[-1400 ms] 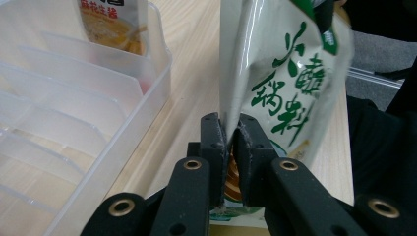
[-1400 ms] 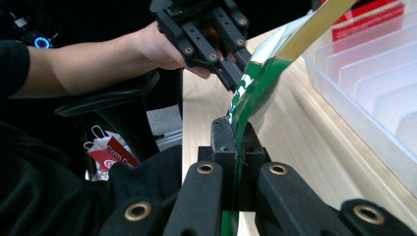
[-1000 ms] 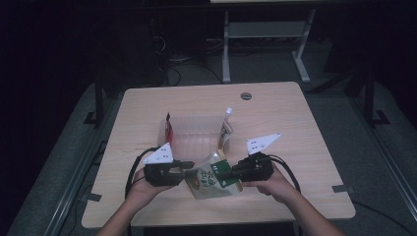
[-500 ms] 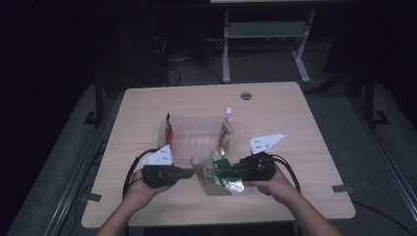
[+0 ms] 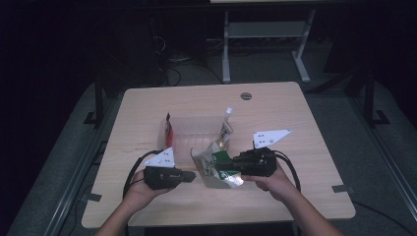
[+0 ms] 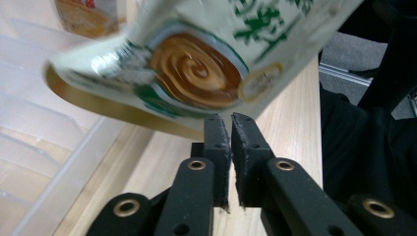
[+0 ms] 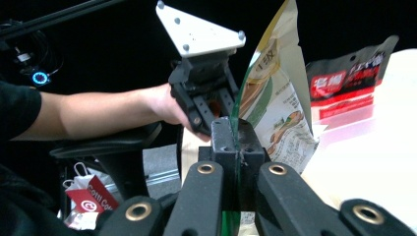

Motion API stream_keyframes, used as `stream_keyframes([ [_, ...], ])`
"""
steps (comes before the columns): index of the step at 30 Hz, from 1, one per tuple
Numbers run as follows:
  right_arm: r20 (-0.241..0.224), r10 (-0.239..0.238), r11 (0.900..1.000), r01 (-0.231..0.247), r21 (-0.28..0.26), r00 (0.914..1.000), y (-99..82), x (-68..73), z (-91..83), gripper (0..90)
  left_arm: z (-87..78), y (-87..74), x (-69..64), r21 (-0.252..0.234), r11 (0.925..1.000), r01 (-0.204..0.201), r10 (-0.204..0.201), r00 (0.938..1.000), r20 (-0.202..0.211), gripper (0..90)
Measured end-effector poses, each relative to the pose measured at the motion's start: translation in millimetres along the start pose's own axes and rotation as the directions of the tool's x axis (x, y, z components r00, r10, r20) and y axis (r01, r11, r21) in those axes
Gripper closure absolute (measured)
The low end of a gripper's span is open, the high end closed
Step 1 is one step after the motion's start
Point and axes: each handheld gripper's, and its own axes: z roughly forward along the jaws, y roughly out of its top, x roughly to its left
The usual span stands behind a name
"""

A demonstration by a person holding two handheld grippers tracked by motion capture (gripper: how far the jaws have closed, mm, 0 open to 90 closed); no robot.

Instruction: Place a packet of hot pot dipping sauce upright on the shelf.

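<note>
While the high view sets the whole scene on a pale wooden table [image 5: 305, 128], it leaves the grip itself too small to read: there the right claw [image 5: 235, 162] meets the green-and-white snack pouch [image 5: 216, 169] at its right edge, the pouch is lifted off the table between the two hands, and the left claw [image 5: 193, 174] points at its lower left corner from just beside it. From the right gripper view the hold is plain, with the right claw [image 7: 236, 135] pressed together on the thin edge of the snack pouch [image 7: 275, 113], which stands upright between the jaws; farther off the same view shows the left claw [image 7: 216, 115] in the other hand, beside the far face of the pouch, and a red snack packet [image 7: 344, 83] behind. Looking along the left claw [image 6: 231, 120], the left gripper view shows its jaws nearly together with only a thin slit between them and nothing in it; they have just parted a little, and the snack pouch [image 6: 196, 64], printed with a brown swirl, hangs just above their tips. A clear plastic bin [image 6: 44, 147] lies to the left in that view; in the high view the clear plastic bin [image 5: 194, 129] sits behind the pouch, with the red snack packet [image 5: 168, 132] at its left wall and a spouted drink pouch [image 5: 225, 129] at its right.
</note>
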Motion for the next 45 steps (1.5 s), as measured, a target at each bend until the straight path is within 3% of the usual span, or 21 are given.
stream_keyframes([
  [5, 0.003, 0.003, 1.0, -0.003, -0.004, 1.0, 10.0, -1.7, 3.0, 90.0, 1.8, -1.9, 0.2, 0.035, 0.9994, 0.002, -0.002, 1.0, 0.006, 80.3],
  [12, 0.028, -0.002, 0.9989, 0.003, -0.047, 0.9996, 31.5, -9.3, 7.6, 90.0, 0.7, -3.4, 2.0, 0.038, 0.9993, 0.009, -0.009, 0.9999, 0.007, 78.4],
  [22, 0.128, 0.009, 0.9974, 0.0, -0.072, 0.9917, 58.0, -34.1, 14.2, 90.0, 0.3, -4.9, 3.0, 0.047, 0.9989, 0.01, -0.01, 0.9999, 0.005, 77.2],
  [32, 0.226, 0.066, 0.9961, -0.051, -0.072, 0.9718, 49.9, -61.1, 22.5, 90.0, 2.2, -6.1, 2.0, 0.053, 0.9984, 0.019, -0.019, 0.9998, 0.01, 76.0],
  [37, 0.241, 0.088, 0.9959, -0.079, -0.044, 0.9667, 40.3, -66.5, 28.0, 89.9, 3.1, -6.5, 2.0, 0.068, 0.9976, 0.011, -0.012, 0.9999, 0.012, 74.8],
  [45, 0.252, 0.08, 0.9962, -0.086, 0.014, 0.9645, 32.5, -68.2, 38.8, 89.3, 6.6, -7.5, 1.0, 0.069, 0.9974, 0.019, -0.02, 0.9996, 0.019, 72.9],
])
